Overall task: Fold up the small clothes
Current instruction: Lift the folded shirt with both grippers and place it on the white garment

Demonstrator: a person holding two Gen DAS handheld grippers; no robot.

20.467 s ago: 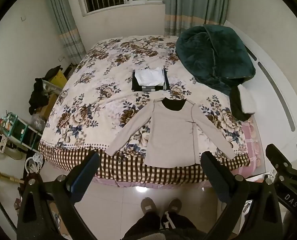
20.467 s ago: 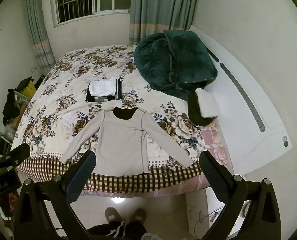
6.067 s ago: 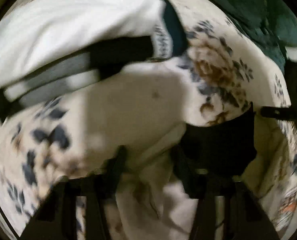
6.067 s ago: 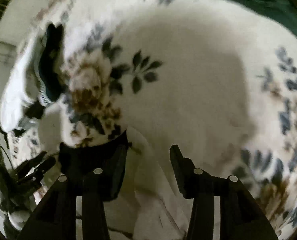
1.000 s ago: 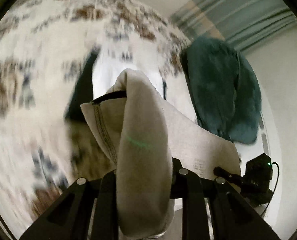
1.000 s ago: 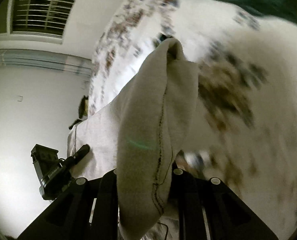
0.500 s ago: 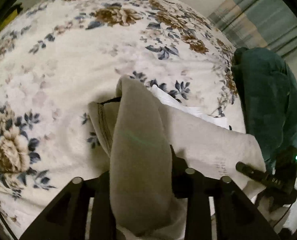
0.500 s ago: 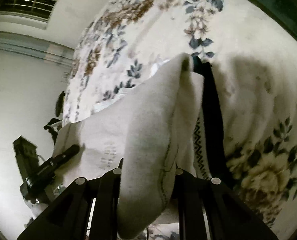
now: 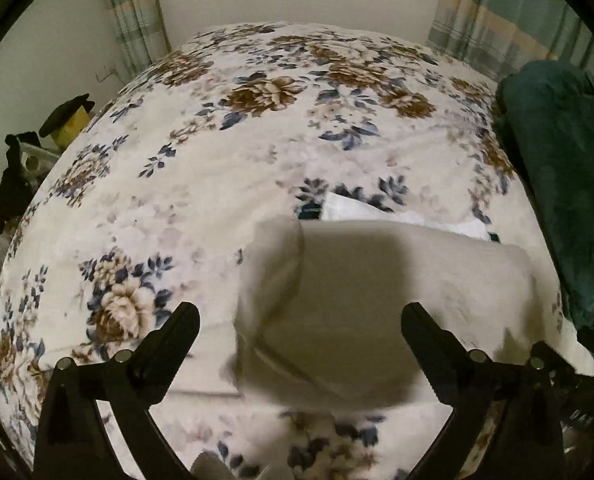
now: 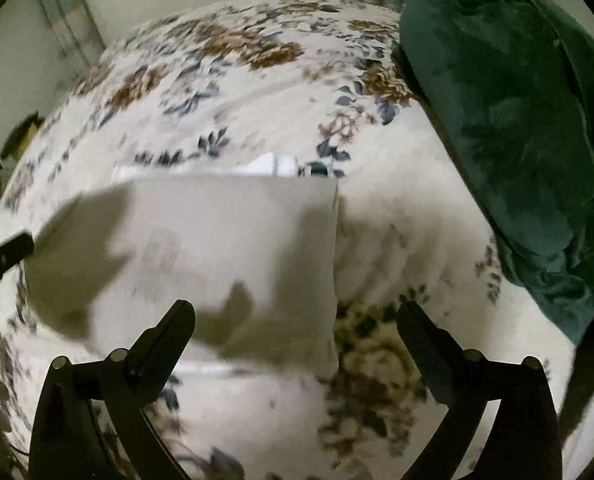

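Note:
The beige long-sleeve top (image 9: 377, 300) lies folded into a rectangle on top of the stack of folded clothes; it also shows in the right wrist view (image 10: 201, 252). A white folded garment (image 9: 361, 212) of that stack peeks out behind it, seen too in the right wrist view (image 10: 273, 166). My left gripper (image 9: 299, 320) is open and empty, just in front of the top's left part. My right gripper (image 10: 295, 318) is open and empty, in front of the top's right edge.
The floral bedspread (image 9: 257, 120) covers the bed. A dark green quilt (image 10: 517, 128) is heaped on the right side, also in the left wrist view (image 9: 569, 184). Clutter and a yellow box (image 9: 69, 120) stand at the left wall. Curtains hang behind.
Both grippers opened and let go of the beige top, which now lies flat on the stack. Both grippers have pulled back from it.

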